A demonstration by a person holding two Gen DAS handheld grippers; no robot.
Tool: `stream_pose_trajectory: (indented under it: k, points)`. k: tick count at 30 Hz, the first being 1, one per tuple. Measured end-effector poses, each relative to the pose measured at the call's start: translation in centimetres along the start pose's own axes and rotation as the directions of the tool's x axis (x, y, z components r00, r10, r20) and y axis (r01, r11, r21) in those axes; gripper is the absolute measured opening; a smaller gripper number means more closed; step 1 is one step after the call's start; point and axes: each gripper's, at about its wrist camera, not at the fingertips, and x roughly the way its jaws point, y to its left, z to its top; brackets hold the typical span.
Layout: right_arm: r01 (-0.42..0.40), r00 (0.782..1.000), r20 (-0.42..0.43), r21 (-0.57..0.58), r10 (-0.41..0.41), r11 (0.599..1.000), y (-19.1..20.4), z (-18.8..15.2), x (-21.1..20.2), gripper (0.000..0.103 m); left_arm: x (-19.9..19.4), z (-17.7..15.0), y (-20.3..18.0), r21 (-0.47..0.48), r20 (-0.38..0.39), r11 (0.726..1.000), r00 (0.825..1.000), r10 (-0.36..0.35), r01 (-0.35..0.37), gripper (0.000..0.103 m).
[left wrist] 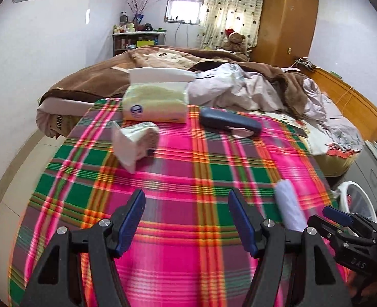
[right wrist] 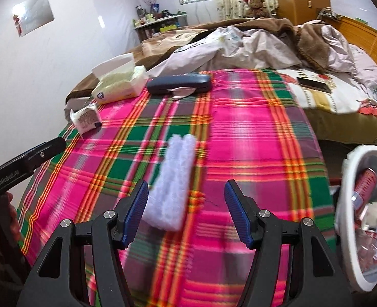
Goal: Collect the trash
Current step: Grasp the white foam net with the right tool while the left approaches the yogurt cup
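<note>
A white folded tissue [right wrist: 171, 181] lies on the plaid cloth [right wrist: 239, 140], just ahead and left of my open, empty right gripper [right wrist: 185, 194]; it also shows in the left wrist view [left wrist: 289, 206]. A small tissue pack [left wrist: 134, 145] lies on the cloth's left side, ahead of my open, empty left gripper [left wrist: 187, 206]; it shows in the right wrist view too [right wrist: 86, 119]. A white trash bin [right wrist: 352, 168] holding wrappers stands off the cloth's right edge. The right gripper shows at the right of the left wrist view [left wrist: 338, 216].
A large tissue box [left wrist: 156, 101] and a dark blue case [left wrist: 229, 122] with a tissue under it lie at the far end of the cloth. Rumpled bedding [left wrist: 239, 87] lies behind. A phone [right wrist: 313, 84] lies on the bed.
</note>
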Motion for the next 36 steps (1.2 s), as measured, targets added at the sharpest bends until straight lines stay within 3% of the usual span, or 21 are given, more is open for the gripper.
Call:
stream_pose_trajectory:
  k: [12, 16, 22, 30, 36]
  points:
    - [0.022, 0.997, -0.074, -0.007, -0.023, 1.000, 1.5, 0.6, 3.4, 0.063, 3.5, 2.6, 5.5, -0.056, -0.024, 0.998, 1.000, 0.017, -0.018, 0.071]
    - [0.044, 0.995, -0.084, -0.008, -0.045, 0.999, 1.5, 0.5, 4.0, 0.039, 4.6, 3.7, 6.4, -0.035, -0.016, 0.999, 0.999, 0.036, -0.037, 0.072]
    - [0.048, 0.995, -0.091, -0.007, -0.049, 0.999, 1.7, 0.7, 4.6, 0.028, 6.3, 5.0, 7.1, -0.020, -0.022, 1.000, 1.000, -0.007, 0.007, 0.074]
    - [0.043, 0.995, -0.092, -0.009, -0.044, 0.999, 1.9, 0.8, 4.7, 0.028, 8.8, 6.4, 7.4, 0.045, -0.040, 0.999, 0.999, 0.027, -0.025, 0.074]
    - [0.038, 0.995, -0.090, 0.001, -0.038, 0.999, 1.8, 0.8, 4.7, 0.028, 10.2, 5.8, 6.7, 0.057, -0.098, 0.997, 0.994, -0.039, 0.044, 0.074]
